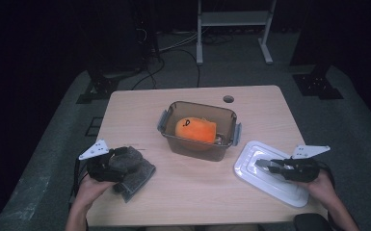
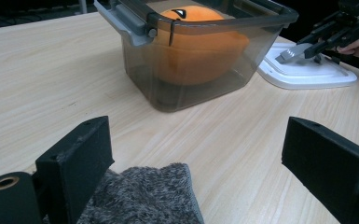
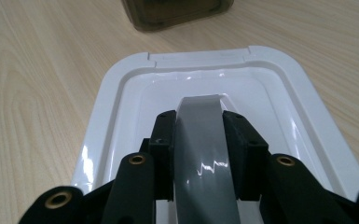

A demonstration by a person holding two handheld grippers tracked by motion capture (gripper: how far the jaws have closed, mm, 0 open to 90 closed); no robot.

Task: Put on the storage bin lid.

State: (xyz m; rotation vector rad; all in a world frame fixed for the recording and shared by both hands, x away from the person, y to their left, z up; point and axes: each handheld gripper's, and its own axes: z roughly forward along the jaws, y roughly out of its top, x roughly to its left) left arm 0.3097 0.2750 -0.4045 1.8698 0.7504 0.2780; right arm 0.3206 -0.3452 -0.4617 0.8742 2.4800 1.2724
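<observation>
Right gripper (image 3: 199, 122) clamped on lid (image 3: 121, 93) handle, left gripper (image 2: 205, 163) apart over cloth (image 2: 144, 196); toy (image 1: 195, 129) already in box (image 1: 166, 137), lidding left.

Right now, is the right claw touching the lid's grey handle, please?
Touching: in the right gripper view, the right claw has both jaws pressed against the sides of the grey handle.

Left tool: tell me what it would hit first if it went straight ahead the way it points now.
Most likely the smoky container holding the orange plush. The left tool stands open over a grey cloth, with bare table between it and the container. Depth is hard to judge.
</observation>
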